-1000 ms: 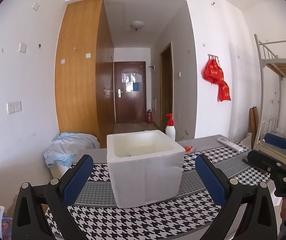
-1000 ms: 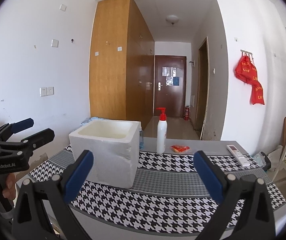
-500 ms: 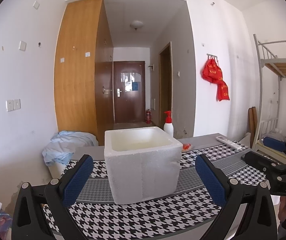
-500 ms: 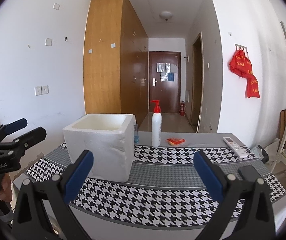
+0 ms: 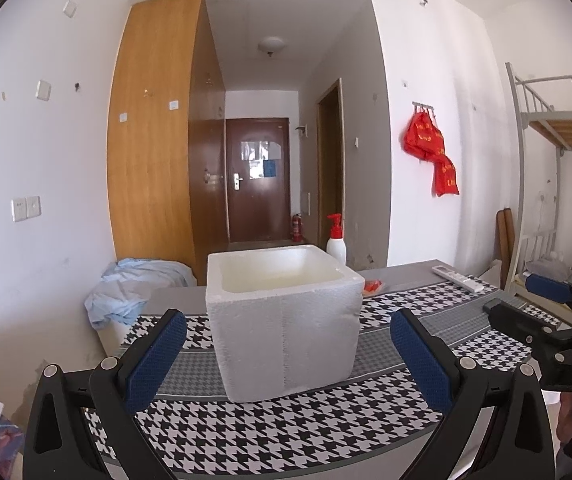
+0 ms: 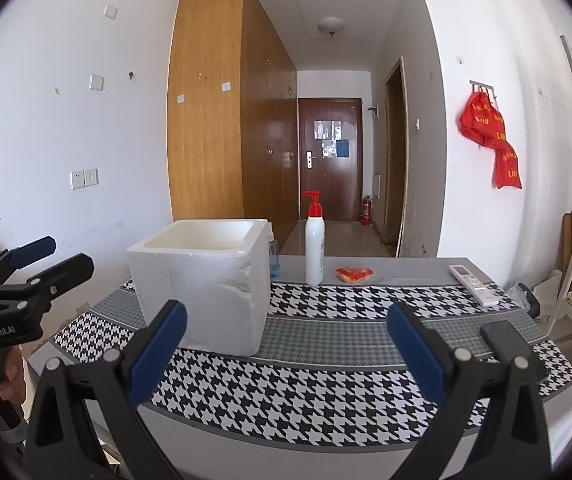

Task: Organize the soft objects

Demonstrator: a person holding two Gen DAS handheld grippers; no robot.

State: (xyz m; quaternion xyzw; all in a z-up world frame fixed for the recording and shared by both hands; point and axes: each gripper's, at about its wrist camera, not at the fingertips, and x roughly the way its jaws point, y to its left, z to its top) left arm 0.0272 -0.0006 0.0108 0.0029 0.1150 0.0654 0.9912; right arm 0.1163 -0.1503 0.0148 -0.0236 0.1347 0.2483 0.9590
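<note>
Standing straight ahead of the wide-open, empty left tool (image 5: 288, 354), the foam box (image 5: 283, 316) sits left of the equally open right tool (image 6: 286, 350).

Left gripper (image 5: 288, 354) & right gripper (image 6: 286, 344) both held level, jaws spread wide, nothing between them. A hand (image 6: 7, 380) grips left handle.

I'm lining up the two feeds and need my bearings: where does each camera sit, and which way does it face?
Left wrist: sits on the left tongs, open, facing the foam box and hallway door; the right tongs show at the right edge.
Right wrist: sits on the right tongs, open, facing the table with the box to its left; the left tongs and a hand show at left.
Shared: box, pump bottle, remote, door.
</note>
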